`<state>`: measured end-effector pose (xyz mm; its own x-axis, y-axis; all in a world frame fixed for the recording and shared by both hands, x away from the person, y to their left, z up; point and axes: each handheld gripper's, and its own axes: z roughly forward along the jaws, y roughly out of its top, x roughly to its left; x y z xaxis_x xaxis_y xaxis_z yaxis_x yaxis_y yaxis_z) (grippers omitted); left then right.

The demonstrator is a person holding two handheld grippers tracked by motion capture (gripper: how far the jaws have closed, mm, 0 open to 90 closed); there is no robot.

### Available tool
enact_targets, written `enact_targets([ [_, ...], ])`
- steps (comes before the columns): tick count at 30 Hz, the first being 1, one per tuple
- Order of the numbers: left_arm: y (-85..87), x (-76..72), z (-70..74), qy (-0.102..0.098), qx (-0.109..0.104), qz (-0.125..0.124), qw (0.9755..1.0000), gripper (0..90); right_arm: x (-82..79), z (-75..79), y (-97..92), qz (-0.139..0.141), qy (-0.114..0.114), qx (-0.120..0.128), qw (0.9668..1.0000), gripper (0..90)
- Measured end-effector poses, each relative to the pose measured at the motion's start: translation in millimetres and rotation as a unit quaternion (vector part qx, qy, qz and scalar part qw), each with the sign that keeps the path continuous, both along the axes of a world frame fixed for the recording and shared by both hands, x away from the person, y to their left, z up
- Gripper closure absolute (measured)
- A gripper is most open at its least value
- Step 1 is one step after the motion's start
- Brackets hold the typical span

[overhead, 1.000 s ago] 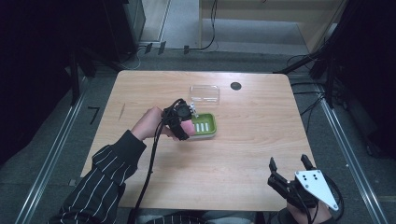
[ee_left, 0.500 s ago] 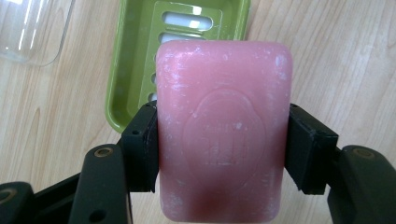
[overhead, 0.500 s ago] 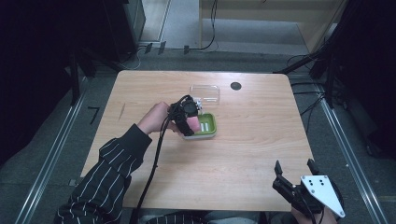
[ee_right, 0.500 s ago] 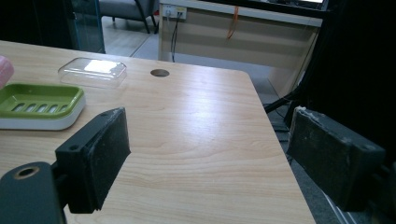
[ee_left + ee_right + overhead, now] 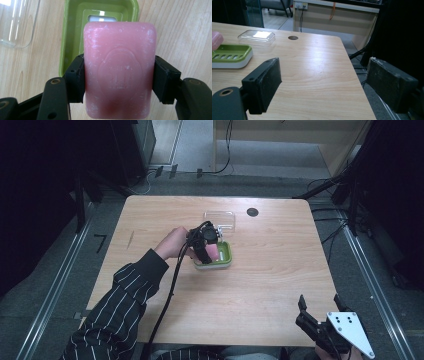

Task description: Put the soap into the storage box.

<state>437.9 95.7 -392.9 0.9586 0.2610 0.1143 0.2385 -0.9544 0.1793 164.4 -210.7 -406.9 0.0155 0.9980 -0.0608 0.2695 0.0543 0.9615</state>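
Our left tongs (image 5: 117, 75) are clenched on the pink soap bar (image 5: 119, 72), the two black pads pressing its long sides, so the bar's stamped face is turned to the camera that rides on them. We hold it by the sides, we judge, so that its broad face can go flat into the green soap dish (image 5: 72, 32) without the jaws fouling the rim. In the left gripper view the bar hangs just over the near end of the dish, whose slotted insert peeks out above it; whether the soap already touches the dish we cannot tell, since the bar hides the floor beneath it. In the high view the left tongs (image 5: 207, 251) sit over the dish (image 5: 226, 257) near the middle of the tabletop (image 5: 270, 285).

Just beyond the dish lies the clear lid (image 5: 220, 219), set aside, we suppose, to be fitted once the soap is in. A dark round hole (image 5: 252, 212) marks the tabletop beside it.

Our right tongs (image 5: 322, 82) wait released, their jaws spread wide with nothing between them, at the near right edge (image 5: 320, 317), well apart from the work. Their lower part is cut off by the frame.
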Motion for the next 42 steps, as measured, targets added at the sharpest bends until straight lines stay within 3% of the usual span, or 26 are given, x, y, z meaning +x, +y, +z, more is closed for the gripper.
enact_targets([
  [10,-3.9,4.4,-4.9,-0.001,0.002,-0.008,1.0000,38.5,-0.6,0.0,-0.6,-0.001,0.001,-0.001,1.0000,12.7],
  [24,-9.4,12.4,-16.0,-0.004,0.022,-0.019,0.9996,38.4,-0.3,0.0,-0.3,-0.001,0.002,-0.001,1.0000,12.7],
  [42,-15.7,25.1,-28.2,0.000,0.025,-0.013,0.9996,38.5,-0.5,0.0,-0.6,-0.001,0.002,-0.001,1.0000,12.7],
])
